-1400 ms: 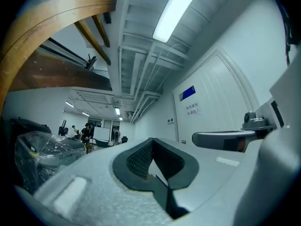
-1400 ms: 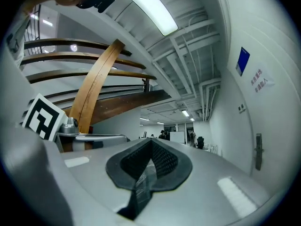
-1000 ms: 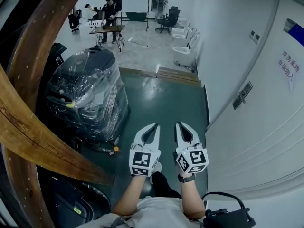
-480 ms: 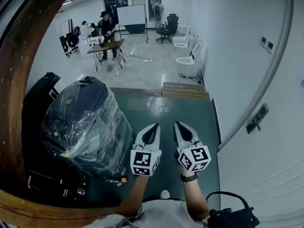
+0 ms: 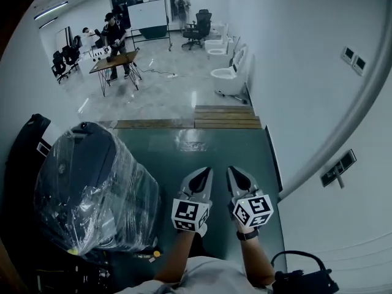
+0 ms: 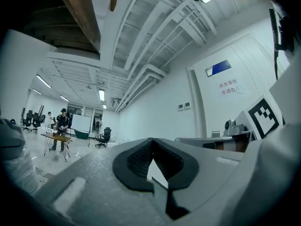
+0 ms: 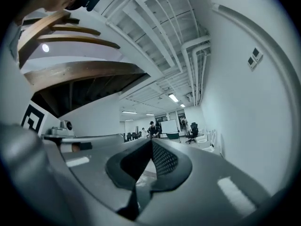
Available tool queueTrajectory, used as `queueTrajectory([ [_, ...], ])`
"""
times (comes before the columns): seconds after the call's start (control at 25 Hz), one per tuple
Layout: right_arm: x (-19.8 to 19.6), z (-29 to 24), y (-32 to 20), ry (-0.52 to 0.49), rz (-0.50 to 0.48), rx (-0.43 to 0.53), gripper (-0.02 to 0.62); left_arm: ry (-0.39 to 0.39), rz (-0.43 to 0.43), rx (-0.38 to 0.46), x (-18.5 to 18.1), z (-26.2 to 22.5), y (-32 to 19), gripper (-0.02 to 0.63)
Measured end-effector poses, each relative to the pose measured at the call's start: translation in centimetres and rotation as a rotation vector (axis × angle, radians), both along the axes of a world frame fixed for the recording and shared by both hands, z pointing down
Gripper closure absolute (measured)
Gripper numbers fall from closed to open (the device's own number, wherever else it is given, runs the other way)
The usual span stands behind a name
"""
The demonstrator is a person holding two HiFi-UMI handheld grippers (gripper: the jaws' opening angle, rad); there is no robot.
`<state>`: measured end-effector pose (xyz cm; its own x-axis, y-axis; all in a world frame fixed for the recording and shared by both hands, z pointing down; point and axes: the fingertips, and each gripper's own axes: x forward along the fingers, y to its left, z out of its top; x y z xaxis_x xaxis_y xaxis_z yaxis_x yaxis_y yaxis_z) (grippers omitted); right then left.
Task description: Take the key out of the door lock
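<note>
Green floor (image 5: 184, 155), near: the left hand-held gripper (image 5: 206, 171) and right hand-held gripper (image 5: 233, 169) are held side by side, jaws together, nothing clamped. Key and door lock: shown in no view, so direction, axis and nearer hand cannot be judged. A white wall (image 5: 306, 103) lies right.

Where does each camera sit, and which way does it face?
Head view: on the person's head, facing steeply down at the green floor; shows both forearms and the shut left gripper and right gripper.
Left gripper view: on the left gripper, looking along its jaws down the room; part of the right gripper shows at right.
Right gripper view: on the right gripper, looking the same way; part of the left gripper shows at left.
Shared: all three see the whiteboard.
</note>
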<state>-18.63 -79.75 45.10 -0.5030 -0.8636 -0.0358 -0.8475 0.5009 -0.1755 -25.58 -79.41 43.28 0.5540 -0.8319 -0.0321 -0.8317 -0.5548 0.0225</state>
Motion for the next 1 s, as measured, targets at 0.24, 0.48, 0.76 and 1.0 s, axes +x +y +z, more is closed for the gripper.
queueTrajectory([
  [0.24, -0.5, -0.1, -11.5, 0.028, 0.065, -0.025, 0.589, 0.006, 0.059, -0.035, -0.5, 0.9, -12.9, 0.606],
  [0.48, 0.6, -0.9, -18.8, 0.072, 0.161, -0.031, 0.589, -0.052, 0.13, -0.026, 0.5, 0.4, -22.2, 0.606],
  [0.76, 14.2, -0.7, -21.1, 0.065, 0.488, -0.043, 0.589, -0.065, 0.428, -0.02, 14.6, 1.9, -26.5, 0.606],
  [1.0, 29.4, -0.4, -17.8, 0.029, 0.804, -0.02, 0.589, -0.072, 0.753, 0.003, 32.4, 2.3, -24.7, 0.606],
])
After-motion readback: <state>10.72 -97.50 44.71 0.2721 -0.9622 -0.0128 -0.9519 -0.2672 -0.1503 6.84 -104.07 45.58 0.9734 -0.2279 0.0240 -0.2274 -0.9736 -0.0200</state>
